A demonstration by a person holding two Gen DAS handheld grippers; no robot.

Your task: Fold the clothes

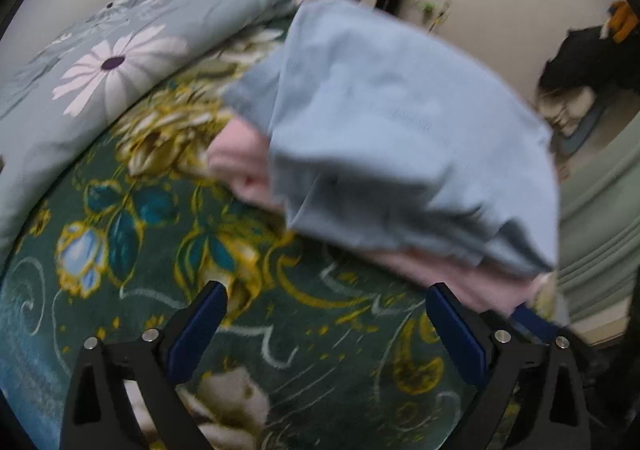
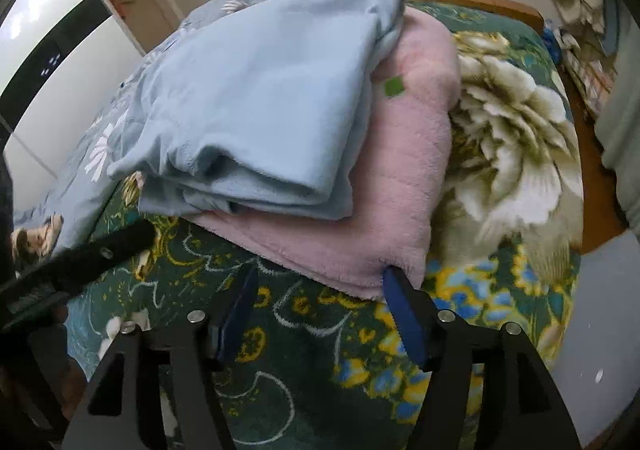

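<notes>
Two wrist views — low over the bed

Both look forward, close, sharing the folded blue garment point(image 1: 392, 138) point(image 2: 256, 106) — opposite sides.

Pale blue top point(image 2: 260, 90) on my pink fleece point(image 2: 404, 178), both plain. Bedspread point(image 2: 304, 334) is dark green with yellow scrolls and cream flowers; duvet point(image 1: 100, 62) is grey-blue with white daisies.

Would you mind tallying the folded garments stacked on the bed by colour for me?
Light blue garment: 1, on top of the stack
Pink garment: 1, underneath it
Total: 2 folded garments, resting on the green floral blanket
</notes>
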